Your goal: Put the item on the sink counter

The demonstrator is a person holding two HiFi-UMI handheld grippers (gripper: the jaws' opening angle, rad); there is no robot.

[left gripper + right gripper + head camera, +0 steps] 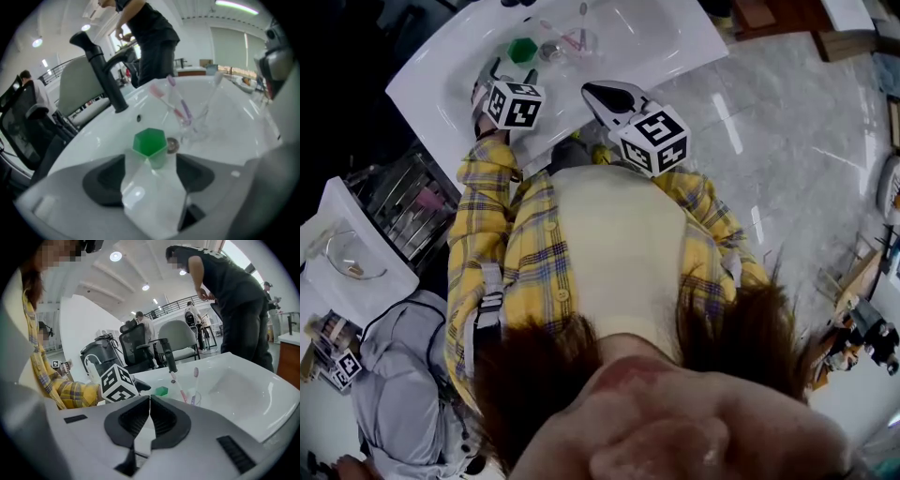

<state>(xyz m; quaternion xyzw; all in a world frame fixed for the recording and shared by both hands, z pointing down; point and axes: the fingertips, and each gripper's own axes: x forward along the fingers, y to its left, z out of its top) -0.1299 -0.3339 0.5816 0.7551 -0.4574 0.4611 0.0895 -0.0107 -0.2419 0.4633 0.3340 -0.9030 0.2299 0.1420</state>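
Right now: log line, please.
left gripper open | right gripper shut, empty | green cup in sink basin, ahead of left jaws, beside toothbrush glass

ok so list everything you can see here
sink basin: one, white, in front of the person
faucet: one, black, at the basin's back rim
green cup: one, green, upright in the basin beside the drain
drain: one, metal, basin bottom
glass: one, clear, in the basin, right of the cup
toothbrushes: at least two, pink and purple, standing in the glass
bystander: one, dark clothes, bending behind the sink
office chair: one, black, background
plaid shirt: one, yellow, on the person
left gripper: one, grey, jaws apart, short of the cup
right gripper: one, grey, jaws together, empty
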